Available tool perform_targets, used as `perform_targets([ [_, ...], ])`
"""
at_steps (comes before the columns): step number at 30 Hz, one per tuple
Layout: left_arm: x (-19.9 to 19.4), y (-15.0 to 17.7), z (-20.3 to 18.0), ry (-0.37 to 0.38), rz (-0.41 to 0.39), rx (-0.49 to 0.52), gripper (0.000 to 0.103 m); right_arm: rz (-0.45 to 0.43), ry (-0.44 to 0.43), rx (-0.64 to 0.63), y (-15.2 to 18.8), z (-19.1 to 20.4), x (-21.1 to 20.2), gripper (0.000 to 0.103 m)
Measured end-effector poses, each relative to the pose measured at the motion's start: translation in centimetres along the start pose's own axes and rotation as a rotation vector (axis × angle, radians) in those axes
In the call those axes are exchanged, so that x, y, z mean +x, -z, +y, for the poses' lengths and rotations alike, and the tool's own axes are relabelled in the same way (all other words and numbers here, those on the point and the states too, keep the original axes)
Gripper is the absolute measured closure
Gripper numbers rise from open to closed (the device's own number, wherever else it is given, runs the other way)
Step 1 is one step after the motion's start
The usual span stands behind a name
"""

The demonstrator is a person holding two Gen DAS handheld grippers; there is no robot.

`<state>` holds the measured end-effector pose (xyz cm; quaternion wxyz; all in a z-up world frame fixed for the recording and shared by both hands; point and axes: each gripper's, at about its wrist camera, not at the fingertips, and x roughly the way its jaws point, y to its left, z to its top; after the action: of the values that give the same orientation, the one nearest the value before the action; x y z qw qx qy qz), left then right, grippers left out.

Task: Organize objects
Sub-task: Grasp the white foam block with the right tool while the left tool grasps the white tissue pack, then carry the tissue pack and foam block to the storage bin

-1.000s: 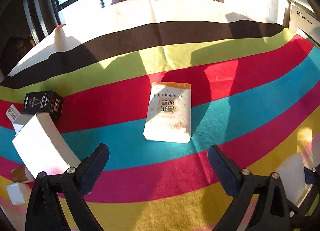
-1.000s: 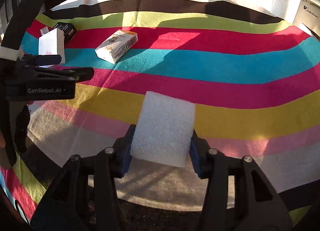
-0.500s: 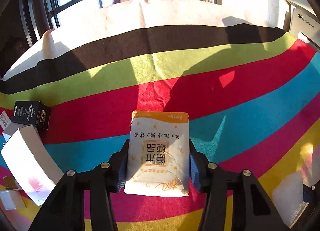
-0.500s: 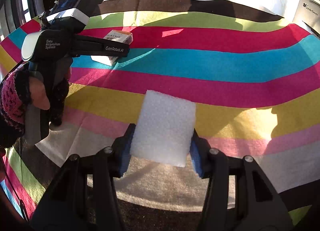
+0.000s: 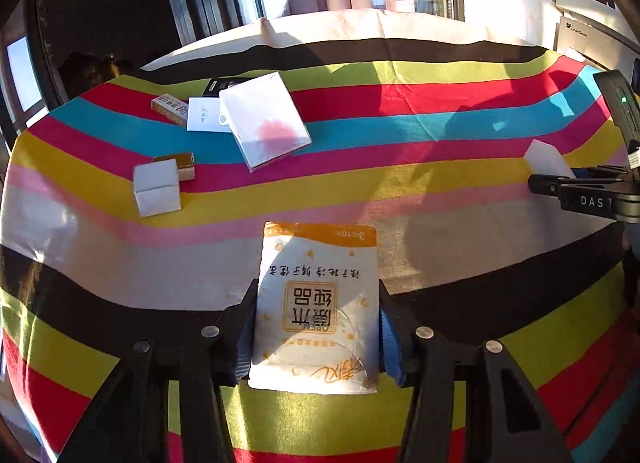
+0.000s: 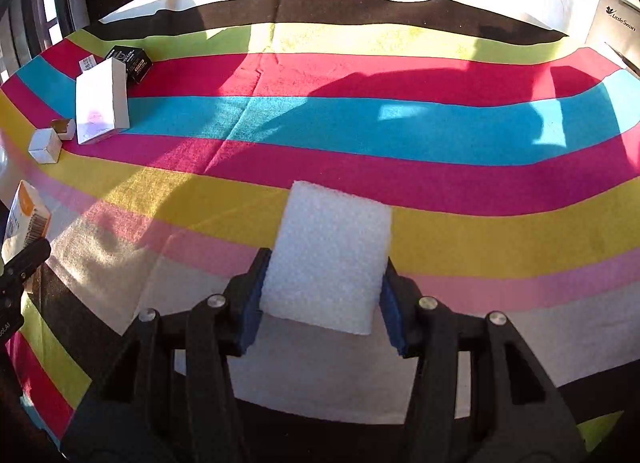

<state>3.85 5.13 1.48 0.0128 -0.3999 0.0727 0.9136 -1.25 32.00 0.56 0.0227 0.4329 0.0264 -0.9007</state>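
My left gripper (image 5: 316, 327) is shut on a white and orange tissue pack (image 5: 318, 303) and holds it above the striped cloth (image 5: 400, 183). The pack also shows at the left edge of the right wrist view (image 6: 24, 219). My right gripper (image 6: 322, 295) is shut on a white foam block (image 6: 330, 255), held above the cloth's pale stripes (image 6: 480, 247). In the left wrist view the right gripper (image 5: 560, 181) sits at the far right with the foam block (image 5: 546, 157) in it.
A group of boxes lies at the cloth's far left: a large white box (image 5: 264, 121), a small white box (image 5: 156, 187), a small brown box (image 5: 182, 163), a flat orange box (image 5: 170, 107), a black box (image 6: 130, 61). A window is behind the table.
My left gripper closed on the tissue pack, lifted it and pulled back toward the near side. The right gripper holds the foam block nearly still.
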Motion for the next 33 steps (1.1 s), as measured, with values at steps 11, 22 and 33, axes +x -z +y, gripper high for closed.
perform_targets([
  [11,-5.0,4.0,2.1,-0.013,-0.039,-0.074,0.051,-0.015,-0.101,-0.061,2.9,5.4,-4.0,0.050],
  [22,-7.7,7.5,3.8,-0.035,-0.035,-0.090,0.051,-0.012,-0.219,-0.216,6.1,12.7,-7.3,0.050],
  [33,-7.9,8.0,4.5,-0.042,-0.036,-0.106,0.051,0.003,-0.287,-0.336,7.9,17.9,-8.3,0.050],
])
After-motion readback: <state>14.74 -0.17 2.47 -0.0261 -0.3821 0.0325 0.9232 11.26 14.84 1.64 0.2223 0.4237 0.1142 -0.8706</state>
